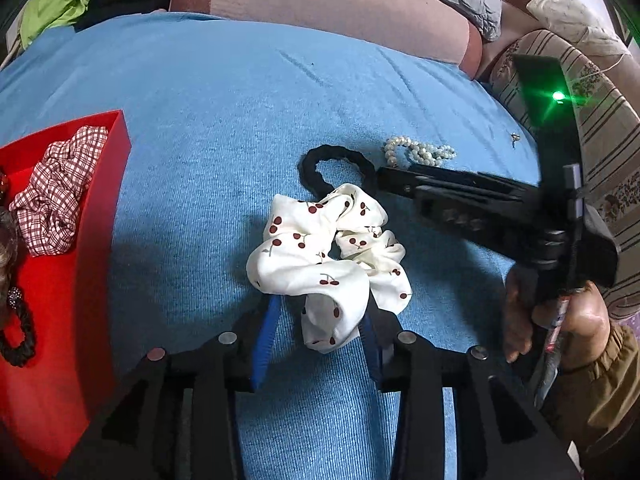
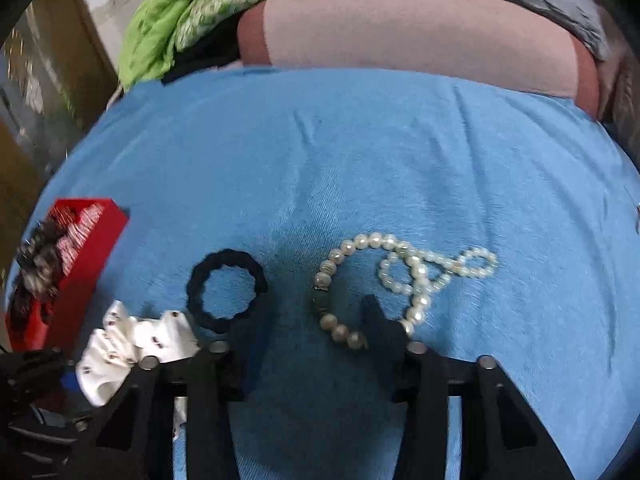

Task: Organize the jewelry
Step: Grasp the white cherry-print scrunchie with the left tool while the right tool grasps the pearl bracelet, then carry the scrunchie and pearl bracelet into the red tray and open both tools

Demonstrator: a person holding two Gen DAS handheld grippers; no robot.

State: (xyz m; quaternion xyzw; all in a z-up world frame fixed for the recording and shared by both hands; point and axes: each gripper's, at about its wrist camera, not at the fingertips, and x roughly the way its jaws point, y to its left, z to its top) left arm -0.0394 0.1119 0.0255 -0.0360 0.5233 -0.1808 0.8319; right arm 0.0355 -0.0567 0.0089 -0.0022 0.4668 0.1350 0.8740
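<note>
A white cherry-print scrunchie (image 1: 316, 248) lies on the blue cloth (image 1: 200, 140). Its lower fold sits between the fingers of my open left gripper (image 1: 322, 308), and the left pad stands clear of it. Just behind it lies a black hair tie (image 1: 336, 156), which the right wrist view shows as a ring (image 2: 228, 292). A pearl bracelet (image 2: 400, 264) is coiled to the right of it. My right gripper (image 2: 314, 326) is open over the bracelet's near end, with its right finger beside the beads. From the left wrist view the right gripper (image 1: 386, 178) comes in from the right, above the pearls (image 1: 416, 152).
A red tray (image 1: 104, 240) at the left holds a checked scrunchie (image 1: 56, 192) and a black hair tie (image 1: 16, 340). A pink cushion (image 1: 320, 20) and green fabric (image 1: 60, 0) border the far side. Striped fabric (image 1: 600, 160) lies on the right. A small metal piece (image 1: 514, 136) rests near it.
</note>
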